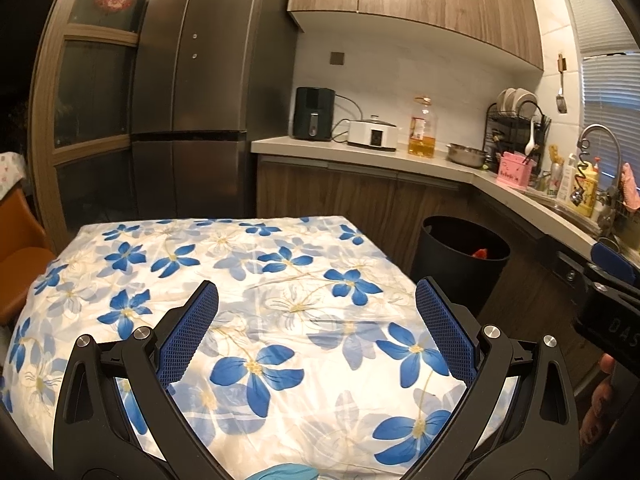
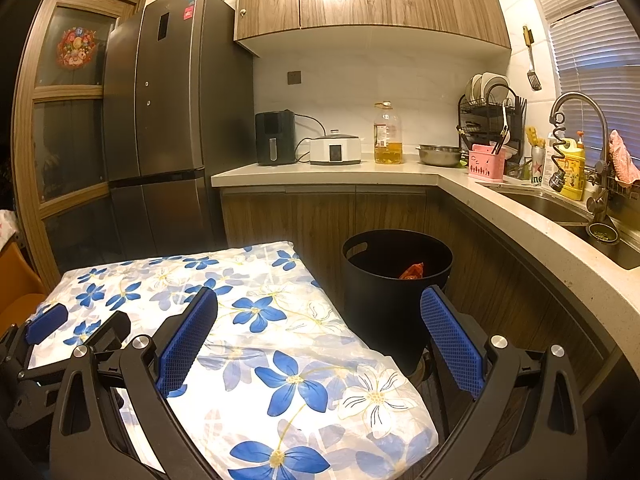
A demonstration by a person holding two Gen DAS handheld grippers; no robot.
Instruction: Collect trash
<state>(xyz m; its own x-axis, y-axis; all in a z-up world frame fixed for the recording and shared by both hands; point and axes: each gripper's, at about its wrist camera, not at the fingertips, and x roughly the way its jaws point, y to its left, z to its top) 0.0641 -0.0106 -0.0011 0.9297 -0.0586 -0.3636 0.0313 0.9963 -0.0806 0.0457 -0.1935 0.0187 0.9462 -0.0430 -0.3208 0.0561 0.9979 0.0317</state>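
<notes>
Warm overhead glare, dim fisheye-warped edges.

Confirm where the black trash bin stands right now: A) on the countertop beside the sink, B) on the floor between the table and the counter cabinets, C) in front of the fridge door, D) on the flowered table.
B: the black trash bin stands on the floor past the flowered table, against the counter cabinets, with something red-orange inside.

tablecloth point(image 1: 280, 264): glossy cloth | bin point(image 2: 396, 292): matt black plastic

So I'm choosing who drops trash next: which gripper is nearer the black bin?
Right. The right gripper is beside the bin; the left gripper is over the table, farther left.
</notes>
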